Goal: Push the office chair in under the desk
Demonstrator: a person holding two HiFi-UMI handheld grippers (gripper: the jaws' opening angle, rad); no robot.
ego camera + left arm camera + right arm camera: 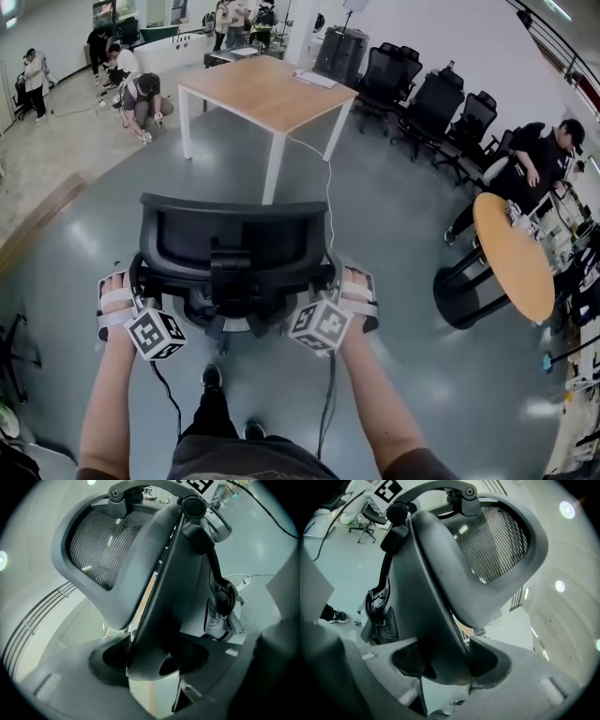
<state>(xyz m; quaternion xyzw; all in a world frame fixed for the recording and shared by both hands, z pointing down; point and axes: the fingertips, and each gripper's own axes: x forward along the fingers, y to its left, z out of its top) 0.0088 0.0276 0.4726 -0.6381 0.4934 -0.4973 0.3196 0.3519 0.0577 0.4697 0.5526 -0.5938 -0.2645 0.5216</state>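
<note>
The left gripper and right gripper, jaws half-closed, each clamp a side edge of the chair, the desk far ahead.

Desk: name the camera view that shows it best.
Head view. The desk stands whole ahead of the office chair, wooden top and white legs in plain sight. Both gripper views are filled by the chair's back; only a tan sliver past it, perhaps the desk, shows.

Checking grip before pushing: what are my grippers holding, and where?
The black mesh-back office chair: left gripper clamps the backrest frame's left edge, right gripper its right edge.
</note>
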